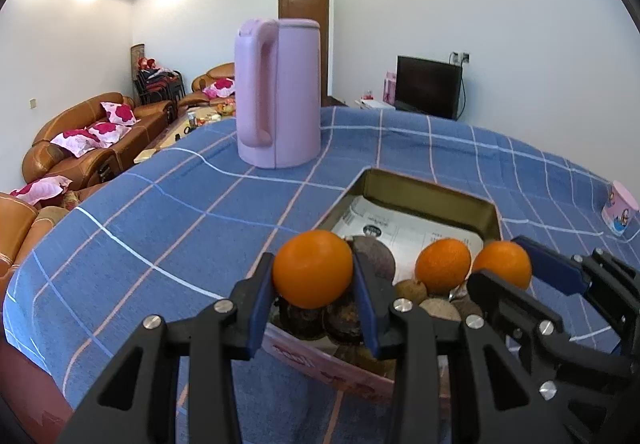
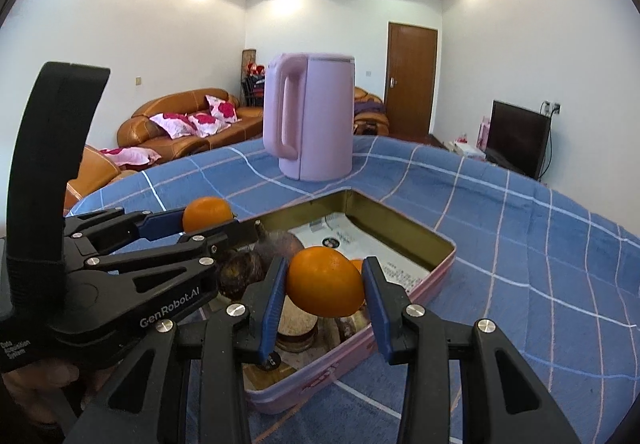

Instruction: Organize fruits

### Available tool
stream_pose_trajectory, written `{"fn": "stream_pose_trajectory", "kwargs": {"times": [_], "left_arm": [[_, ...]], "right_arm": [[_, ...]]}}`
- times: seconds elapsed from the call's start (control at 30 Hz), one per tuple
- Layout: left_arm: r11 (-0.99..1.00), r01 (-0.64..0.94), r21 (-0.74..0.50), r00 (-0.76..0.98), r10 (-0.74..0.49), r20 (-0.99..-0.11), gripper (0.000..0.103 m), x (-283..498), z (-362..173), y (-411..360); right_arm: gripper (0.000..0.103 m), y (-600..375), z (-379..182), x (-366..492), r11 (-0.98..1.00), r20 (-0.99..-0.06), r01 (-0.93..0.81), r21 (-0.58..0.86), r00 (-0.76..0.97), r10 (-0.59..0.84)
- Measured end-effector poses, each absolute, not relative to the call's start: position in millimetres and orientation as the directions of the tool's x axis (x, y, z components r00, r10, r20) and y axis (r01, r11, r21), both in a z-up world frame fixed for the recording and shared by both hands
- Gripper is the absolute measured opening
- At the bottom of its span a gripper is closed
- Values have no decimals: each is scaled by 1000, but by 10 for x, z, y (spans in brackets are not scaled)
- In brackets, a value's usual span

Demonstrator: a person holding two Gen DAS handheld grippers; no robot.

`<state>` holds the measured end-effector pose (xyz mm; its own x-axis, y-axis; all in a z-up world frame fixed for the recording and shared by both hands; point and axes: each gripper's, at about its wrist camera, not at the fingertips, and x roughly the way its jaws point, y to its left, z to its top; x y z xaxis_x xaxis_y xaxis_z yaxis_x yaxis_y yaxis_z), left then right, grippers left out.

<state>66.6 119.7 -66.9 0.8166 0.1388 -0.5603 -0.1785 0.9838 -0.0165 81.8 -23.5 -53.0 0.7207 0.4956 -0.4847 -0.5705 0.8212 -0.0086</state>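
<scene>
A table covered by a blue checked cloth [image 1: 168, 212] with white and pink lines is seen in both wrist views. A lilac kettle [image 1: 280, 92] is stood upright on the cloth, well apart from a shallow pink tin [image 2: 436, 276] with a gold inside, which is set nearer the cameras. A small pink cup [image 1: 620, 210] is placed near the cloth's right edge in the left wrist view.

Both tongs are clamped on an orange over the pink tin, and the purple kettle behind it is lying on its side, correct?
Not quite: the purple kettle stands upright, as the left wrist view shows. Left tongs and right tongs each grip an orange over the pink tin.
</scene>
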Motion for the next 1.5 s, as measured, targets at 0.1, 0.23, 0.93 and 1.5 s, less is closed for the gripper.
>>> {"fn": "stream_pose_trajectory", "kwargs": {"times": [0.1, 0.23, 0.93, 1.5], "left_arm": [[984, -175, -17, 809, 133, -573, 41, 668, -705, 1190], [984, -177, -13, 811, 139, -568, 42, 666, -707, 1196], [982, -184, -33, 859, 144, -492, 79, 454, -486, 1141], [986, -164, -14, 860, 136, -491, 79, 403, -433, 999]], "right_arm": [[41, -206, -555, 834, 814, -509, -581, -4, 701, 499], [43, -213, -563, 830, 813, -519, -582, 0, 695, 497], [54, -742, -378, 704, 901, -444, -434, 25, 802, 399], [64, -1021, -273, 585, 920, -399, -387, 62, 835, 379]]}}
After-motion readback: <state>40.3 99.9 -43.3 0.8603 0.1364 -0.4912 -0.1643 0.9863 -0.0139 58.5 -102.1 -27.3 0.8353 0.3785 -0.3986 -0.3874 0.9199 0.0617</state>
